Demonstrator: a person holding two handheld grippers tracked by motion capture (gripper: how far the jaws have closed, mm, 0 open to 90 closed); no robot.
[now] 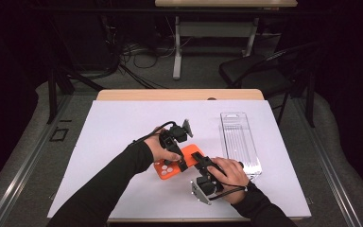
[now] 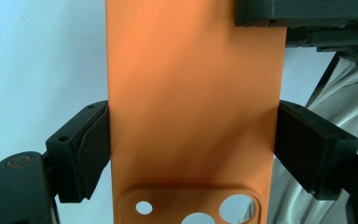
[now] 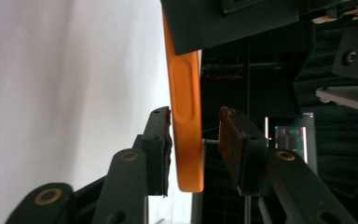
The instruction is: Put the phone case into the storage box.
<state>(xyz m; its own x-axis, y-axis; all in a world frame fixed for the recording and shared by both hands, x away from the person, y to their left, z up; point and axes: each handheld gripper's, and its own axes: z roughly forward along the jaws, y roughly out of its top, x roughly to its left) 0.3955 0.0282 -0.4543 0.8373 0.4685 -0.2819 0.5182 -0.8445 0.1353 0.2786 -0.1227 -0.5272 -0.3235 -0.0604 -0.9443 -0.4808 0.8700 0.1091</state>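
An orange phone case [image 1: 191, 152] with round camera holes is held just above the white table. My left gripper [image 1: 179, 158] is shut on it: in the left gripper view both pads press the long edges of the case [image 2: 196, 102] just above the camera holes. My right gripper [image 1: 202, 161] meets the case's other end. In the right gripper view the thin edge of the case [image 3: 186, 116] stands between the jaws of my right gripper [image 3: 193, 140]. The left pad lies against the case, and a narrow gap is left at the right pad.
A clear plastic tray [image 1: 238, 142] lies lengthwise on the right side of the white table top [image 1: 123, 132]. Behind the table stand a black chair [image 1: 255, 71] and a desk frame with cables on the floor.
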